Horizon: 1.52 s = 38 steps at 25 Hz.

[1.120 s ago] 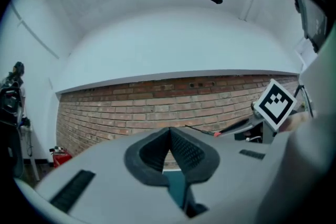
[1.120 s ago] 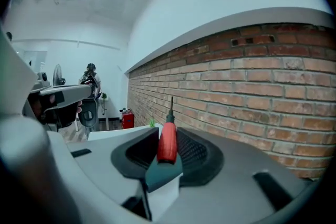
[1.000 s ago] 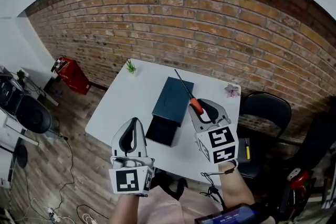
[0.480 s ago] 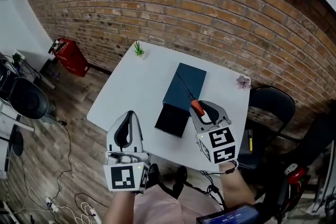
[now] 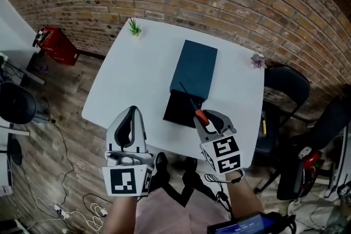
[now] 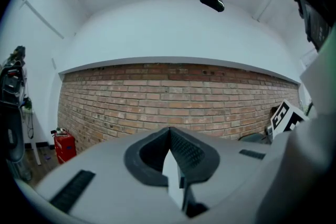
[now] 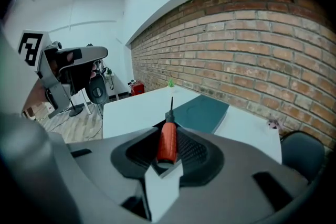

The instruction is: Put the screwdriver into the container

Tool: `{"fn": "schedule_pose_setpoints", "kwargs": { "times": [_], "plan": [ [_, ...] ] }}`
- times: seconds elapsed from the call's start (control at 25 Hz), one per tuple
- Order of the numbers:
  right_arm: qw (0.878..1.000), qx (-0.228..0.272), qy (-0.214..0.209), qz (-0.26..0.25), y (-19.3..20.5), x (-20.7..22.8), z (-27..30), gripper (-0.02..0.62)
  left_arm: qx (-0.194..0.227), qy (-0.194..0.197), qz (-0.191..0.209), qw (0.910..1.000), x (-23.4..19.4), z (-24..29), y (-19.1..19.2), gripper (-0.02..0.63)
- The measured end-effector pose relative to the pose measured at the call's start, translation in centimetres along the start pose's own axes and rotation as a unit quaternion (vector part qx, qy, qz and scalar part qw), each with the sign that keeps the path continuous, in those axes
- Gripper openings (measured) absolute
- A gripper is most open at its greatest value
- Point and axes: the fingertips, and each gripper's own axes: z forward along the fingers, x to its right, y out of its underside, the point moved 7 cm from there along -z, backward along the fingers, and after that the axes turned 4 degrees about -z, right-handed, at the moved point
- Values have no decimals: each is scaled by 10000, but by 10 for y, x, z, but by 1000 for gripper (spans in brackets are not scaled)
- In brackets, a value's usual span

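Note:
On the white table (image 5: 134,76) lies a dark teal container (image 5: 194,68) with its black open part (image 5: 176,111) slid out toward me. My right gripper (image 5: 207,119) is shut on the red handle of the screwdriver (image 5: 201,116), whose thin shaft points out over the black open part. In the right gripper view the screwdriver (image 7: 168,141) lies lengthwise between the jaws of the right gripper (image 7: 169,152), with the container (image 7: 202,110) beyond. At the table's near edge, to the left of the container, my left gripper (image 5: 132,113) is shut and holds nothing, as the left gripper (image 6: 169,136) shows from its own view.
A small green plant (image 5: 134,26) stands at the table's far left corner and a pink flower (image 5: 258,60) at the far right. A black chair (image 5: 284,90) is at the right side. A red object (image 5: 52,45) and cables (image 5: 82,208) lie on the wooden floor.
My right gripper has drawn back toward me with the screwdriver, so the shaft has moved from the teal lid to the black open part. The left gripper stays at the near edge.

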Motion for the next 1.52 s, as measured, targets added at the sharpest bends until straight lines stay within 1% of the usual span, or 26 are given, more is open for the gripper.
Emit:
{"fn": "schedule_pose_setpoints", "kwargs": {
  "times": [0.24, 0.4, 0.6, 0.84, 1.12, 1.36, 1.52],
  "plan": [
    [9985, -458, -61, 304, 40, -22, 17, 112, -410, 172, -88, 9990, -9, 2, 34, 5],
    [9969, -666, -24, 419, 52, -24, 28, 112, -548, 258, -113, 9981, -14, 5, 45, 5],
    [9949, -887, 79, 482, 56, -18, 46, 112, -636, 267, -115, 9976, -25, 13, 52, 5],
    [9932, -1031, 122, 528, 55, -12, 69, 112, -747, 273, -112, 9968, -39, 28, 58, 5],
    [9927, -1120, 41, 454, 50, -12, 90, 114, -826, 293, -123, 9961, -44, 43, 63, 5],
    [9927, -1152, 100, 354, 49, -12, 98, 117, -853, 283, -136, 9959, -48, 46, 65, 5],
    [9933, -1104, 51, 330, 50, -13, 99, 128, -844, 307, -138, 9959, -46, 44, 64, 5]
  ]
}}
